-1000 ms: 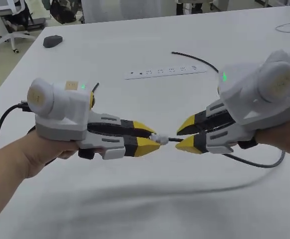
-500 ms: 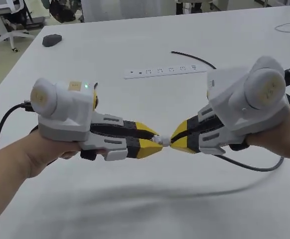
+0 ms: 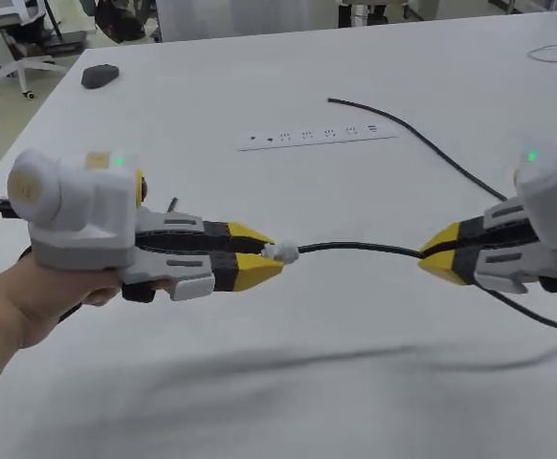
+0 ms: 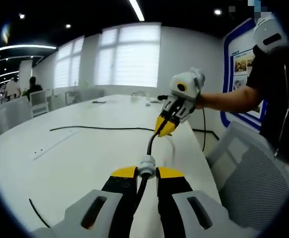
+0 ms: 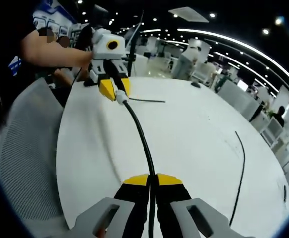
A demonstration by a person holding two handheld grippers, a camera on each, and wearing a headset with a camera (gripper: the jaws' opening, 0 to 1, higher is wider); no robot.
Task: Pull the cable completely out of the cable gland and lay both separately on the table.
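Observation:
In the head view my left gripper point(image 3: 262, 260) is shut on the white cable gland point(image 3: 280, 252), held above the white table point(image 3: 288, 382). A black cable point(image 3: 355, 247) runs from the gland to my right gripper point(image 3: 432, 258), which is shut on it. The left gripper view has the gland point(image 4: 146, 165) pinched at the tips of the left gripper point(image 4: 146, 173), with the cable point(image 4: 150, 143) rising to the right gripper point(image 4: 165, 126). The right gripper view has the cable point(image 5: 139, 133) leaving the right gripper point(image 5: 152, 179) toward the gland point(image 5: 119, 99) in the left gripper point(image 5: 113, 90).
A white power strip point(image 3: 317, 136) lies across the table's middle, with more black cable point(image 3: 412, 134) running past it toward the right. A dark mouse point(image 3: 100, 76) sits at the far left. A short black wire end point(image 3: 170, 204) lies by my left gripper. Office chairs stand beyond the table.
The two grippers have drawn apart, right one to the right and left one slightly left. A long stretch of cable now spans between them where the tips nearly touched before.

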